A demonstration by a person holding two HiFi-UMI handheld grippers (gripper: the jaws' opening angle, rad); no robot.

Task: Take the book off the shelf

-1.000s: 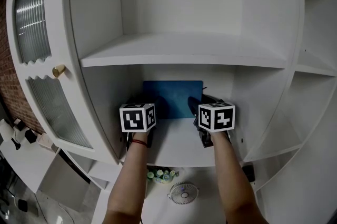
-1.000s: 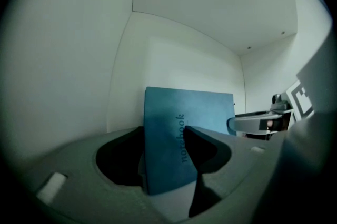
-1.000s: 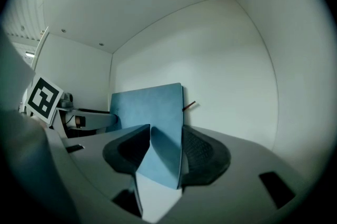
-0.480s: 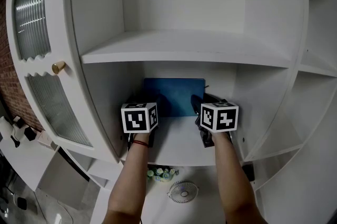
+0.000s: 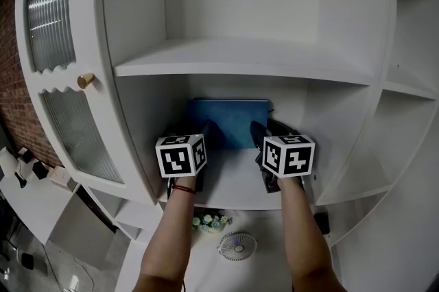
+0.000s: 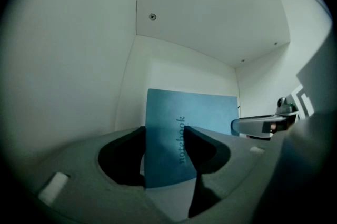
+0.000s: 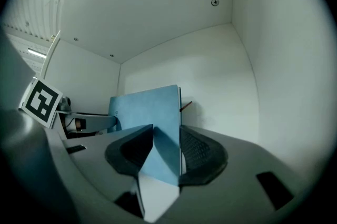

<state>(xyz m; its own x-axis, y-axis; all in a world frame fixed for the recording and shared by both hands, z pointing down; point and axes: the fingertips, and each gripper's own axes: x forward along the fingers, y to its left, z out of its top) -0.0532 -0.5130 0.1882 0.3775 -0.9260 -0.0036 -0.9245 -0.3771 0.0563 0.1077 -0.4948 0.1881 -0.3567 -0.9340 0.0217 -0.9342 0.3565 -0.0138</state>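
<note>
While the thin, flat blue book point(image 5: 230, 120) stands upright inside the smooth white shelf point(image 5: 233, 181), toward its back wall, the left gripper point(image 6: 164, 139) clamps dark curved jaws on one end. The right gripper point(image 7: 166, 141), whose jaws have just been closing, pinches the other end with ribbed pads.

**Blue book gripped at its right edge**

The blue book point(image 7: 147, 110) is seen standing upright inside the white shelf point(image 7: 210, 70). Its right edge is taken between the fingers point(image 7: 202, 152) of the right gripper point(image 7: 167, 139). These fingers have just been closing, and both are now pressed against the book. The left gripper point(image 7: 102, 122) is seen reaching the book's left edge, with its marker cube point(image 7: 41, 102) further left. A thin dark strip point(image 7: 185, 107) is shown jutting from the book's upper right corner.
</note>
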